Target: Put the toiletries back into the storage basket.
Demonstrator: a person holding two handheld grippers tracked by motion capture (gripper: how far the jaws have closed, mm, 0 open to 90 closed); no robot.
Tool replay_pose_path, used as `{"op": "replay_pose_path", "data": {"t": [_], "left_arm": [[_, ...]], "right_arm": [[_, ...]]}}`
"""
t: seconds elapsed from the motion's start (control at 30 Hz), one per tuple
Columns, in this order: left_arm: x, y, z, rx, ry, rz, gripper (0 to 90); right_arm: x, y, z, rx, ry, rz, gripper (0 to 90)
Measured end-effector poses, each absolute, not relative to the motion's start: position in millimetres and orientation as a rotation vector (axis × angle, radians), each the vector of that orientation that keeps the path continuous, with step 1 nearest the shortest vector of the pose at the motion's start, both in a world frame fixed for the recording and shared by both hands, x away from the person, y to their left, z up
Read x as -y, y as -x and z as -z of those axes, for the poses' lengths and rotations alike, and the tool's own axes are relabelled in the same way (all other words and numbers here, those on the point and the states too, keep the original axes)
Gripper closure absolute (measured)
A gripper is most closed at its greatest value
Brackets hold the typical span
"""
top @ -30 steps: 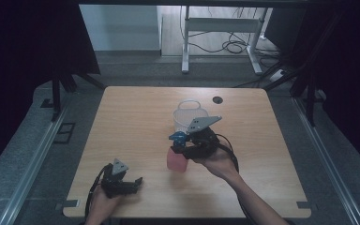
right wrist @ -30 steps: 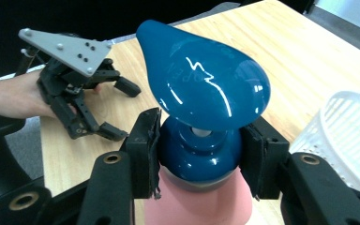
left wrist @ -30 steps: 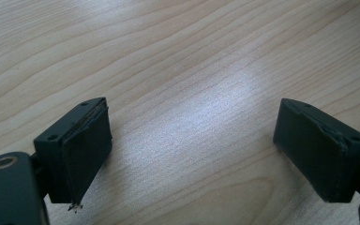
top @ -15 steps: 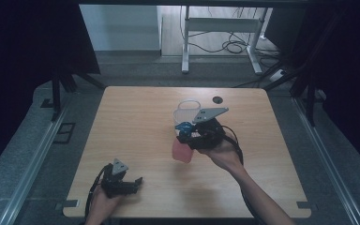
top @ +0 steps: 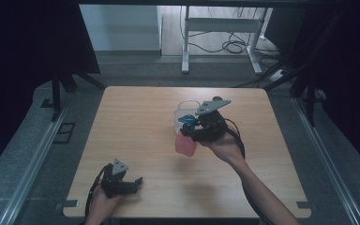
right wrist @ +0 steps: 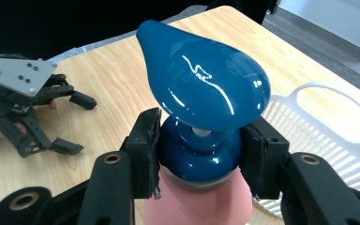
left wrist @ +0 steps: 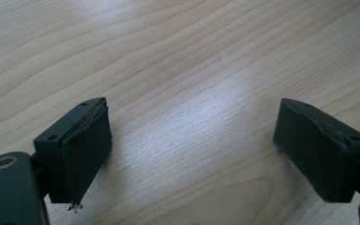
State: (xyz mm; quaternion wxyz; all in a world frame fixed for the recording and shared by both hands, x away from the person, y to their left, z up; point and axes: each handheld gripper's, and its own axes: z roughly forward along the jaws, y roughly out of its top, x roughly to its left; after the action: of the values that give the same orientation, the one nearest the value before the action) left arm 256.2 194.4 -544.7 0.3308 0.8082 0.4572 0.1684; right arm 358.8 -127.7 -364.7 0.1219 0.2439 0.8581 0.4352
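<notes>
Table (top: 136, 140): pale wood-grain top, rectangular, matte with a soft sheen in the left gripper view.
Left gripper (top: 132, 183): black, with a grey three-cornered plate; sits low at the near left of the table, in the person's left hand. Jaws spread wide, nothing between them. Flat rectangular pads (left wrist: 86, 147), one with a frayed lower edge.
Right gripper (top: 191, 132): black, grey plate on top, cable trailing; held above the table right of centre. Jaws pinch the bottle's neck from both sides.
Bottle (top: 186, 142): pink, smooth, cylindrical body; hangs upright below the right gripper, at the basket's near side. Whether its base touches the table cannot be told.
Cap (right wrist: 201, 84): glossy blue plastic; rounded collar under a teardrop-shaped top, with highlights on its surface.
Basket (right wrist: 337, 136): white plastic, slotted ribbed wall, rounded rim with a handle opening; just behind the bottle.
</notes>
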Motion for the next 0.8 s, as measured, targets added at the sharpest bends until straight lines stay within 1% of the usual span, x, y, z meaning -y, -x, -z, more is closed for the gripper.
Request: {"op": "replay_pose_path", "data": {"t": [0.8], "left_arm": [[-195,-256,545,-1.194,-2.113,-0.440,11.3]], "right_arm": [[132,-393,347,-2.428,-0.810,-1.239,53.1]]}}
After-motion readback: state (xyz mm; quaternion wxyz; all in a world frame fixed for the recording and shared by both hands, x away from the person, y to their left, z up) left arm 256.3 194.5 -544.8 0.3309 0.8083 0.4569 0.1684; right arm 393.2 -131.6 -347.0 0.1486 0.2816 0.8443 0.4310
